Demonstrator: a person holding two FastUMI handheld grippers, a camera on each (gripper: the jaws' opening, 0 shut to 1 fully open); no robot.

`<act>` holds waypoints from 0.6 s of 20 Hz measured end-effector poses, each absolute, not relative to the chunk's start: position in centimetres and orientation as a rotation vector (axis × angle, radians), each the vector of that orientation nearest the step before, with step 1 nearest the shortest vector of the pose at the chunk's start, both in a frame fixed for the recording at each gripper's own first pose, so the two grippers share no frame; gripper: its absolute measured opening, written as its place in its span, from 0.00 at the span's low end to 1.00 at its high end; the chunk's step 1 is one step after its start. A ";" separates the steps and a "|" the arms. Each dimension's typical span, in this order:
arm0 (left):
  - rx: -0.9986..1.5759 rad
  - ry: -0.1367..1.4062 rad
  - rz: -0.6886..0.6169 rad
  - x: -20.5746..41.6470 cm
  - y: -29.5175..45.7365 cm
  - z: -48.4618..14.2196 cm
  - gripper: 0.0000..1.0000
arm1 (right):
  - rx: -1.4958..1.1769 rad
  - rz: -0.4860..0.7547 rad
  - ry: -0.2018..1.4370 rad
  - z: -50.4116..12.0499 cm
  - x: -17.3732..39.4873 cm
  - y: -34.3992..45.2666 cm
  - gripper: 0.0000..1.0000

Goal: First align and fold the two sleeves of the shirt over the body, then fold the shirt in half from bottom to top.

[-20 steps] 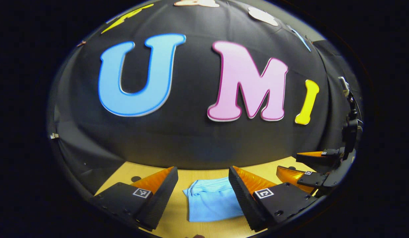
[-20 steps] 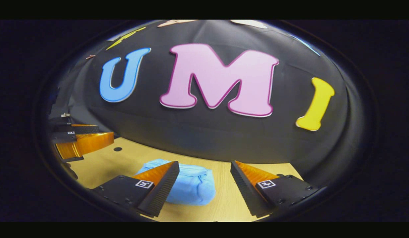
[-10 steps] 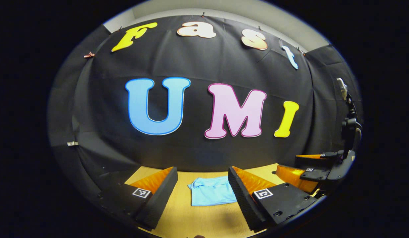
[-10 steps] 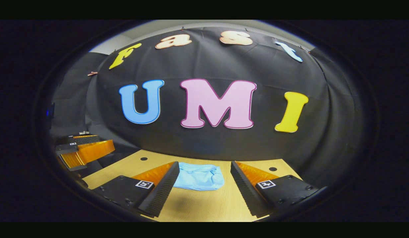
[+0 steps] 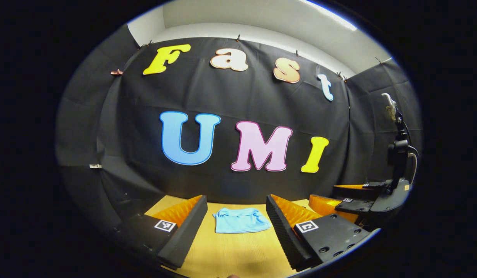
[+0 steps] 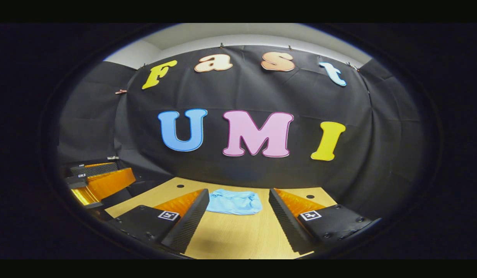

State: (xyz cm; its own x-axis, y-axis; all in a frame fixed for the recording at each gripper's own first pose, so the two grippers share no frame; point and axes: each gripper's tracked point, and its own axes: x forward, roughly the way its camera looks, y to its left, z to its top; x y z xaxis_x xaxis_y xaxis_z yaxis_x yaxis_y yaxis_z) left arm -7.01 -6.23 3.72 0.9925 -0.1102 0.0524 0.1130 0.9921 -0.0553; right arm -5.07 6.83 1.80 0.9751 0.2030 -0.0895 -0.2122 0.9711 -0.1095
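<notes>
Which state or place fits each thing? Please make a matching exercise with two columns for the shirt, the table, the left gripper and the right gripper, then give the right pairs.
Things:
1. shirt
2. table
3. left gripper
4. right gripper

States or places:
A. light wood, with small dark holes near the far edge
B. jaws open, with the other gripper at the right edge of its view
C. light blue, lying folded on the table
D. jaws open, with the other gripper at the left edge of its view

Pairs: 1-C, 2-A, 3-B, 4-D
</notes>
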 end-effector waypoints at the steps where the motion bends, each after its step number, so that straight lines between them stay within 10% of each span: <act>1: -0.059 -0.047 -0.111 -8.0 -6.2 3.6 0.97 | -0.116 0.205 0.071 2.1 -5.9 6.6 0.99; 12: -0.044 -0.016 -0.118 -11.0 -5.9 1.9 0.97 | -0.080 0.161 0.058 2.1 -9.1 5.7 0.97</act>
